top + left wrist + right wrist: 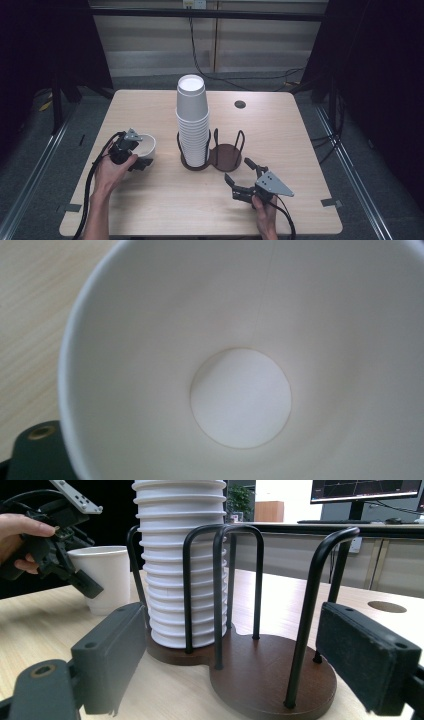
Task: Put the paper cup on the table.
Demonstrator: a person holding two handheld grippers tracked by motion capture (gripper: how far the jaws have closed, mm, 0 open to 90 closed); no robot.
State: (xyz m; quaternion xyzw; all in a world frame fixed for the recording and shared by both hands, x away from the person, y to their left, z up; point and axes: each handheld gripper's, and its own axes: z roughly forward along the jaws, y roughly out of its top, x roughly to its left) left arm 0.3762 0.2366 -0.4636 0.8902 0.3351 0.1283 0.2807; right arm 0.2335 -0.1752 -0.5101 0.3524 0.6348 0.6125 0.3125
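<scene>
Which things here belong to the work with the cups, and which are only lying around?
Belonging to the work:
- single paper cup, upright on the table, at the left claw
- stack of cups in the holder's left bay
- cup holder, right bay empty
- right claw, open, near the holder

Only lying around:
- cables on the floor behind the table
- round port in the tabletop

Even, soft light falls from above on the pale worktop [280, 145], while the surroundings in the high view sink into near black. Shadows under the cup stack [192, 125] are faint and short. In the left gripper view the white cup [240, 355] sits very close, softly blurred, its inside evenly lit without glare. In the right gripper view the near black pads [367, 655] are out of focus and the wire holder [225, 585] is sharp.
</scene>
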